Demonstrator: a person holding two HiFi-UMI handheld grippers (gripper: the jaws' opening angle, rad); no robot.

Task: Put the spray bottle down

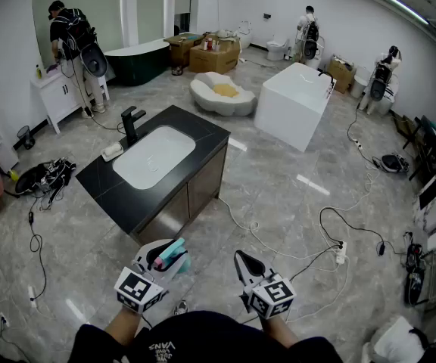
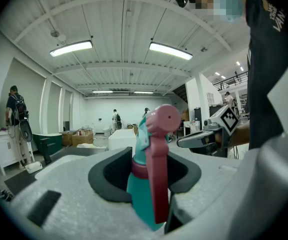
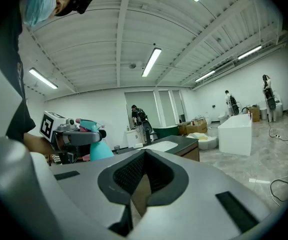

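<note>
The spray bottle (image 1: 175, 256) is teal with a pink trigger head. It sits between the jaws of my left gripper (image 1: 162, 255), which is shut on it and held low in front of the person, short of the black vanity counter (image 1: 203, 132). In the left gripper view the spray bottle (image 2: 145, 184) stands upright between the white jaws, pink trigger toward the camera. My right gripper (image 1: 247, 266) hangs beside it to the right, jaws together and empty. The right gripper view shows the spray bottle (image 3: 92, 147) and left gripper (image 3: 76, 135) off to its left.
The counter holds a white sink basin (image 1: 154, 157), a black faucet (image 1: 131, 122) and a small white object (image 1: 112, 151). Cables (image 1: 331, 252) trail over the grey floor. A white bathtub (image 1: 294, 103) stands behind. Several people (image 1: 71, 36) work at the back.
</note>
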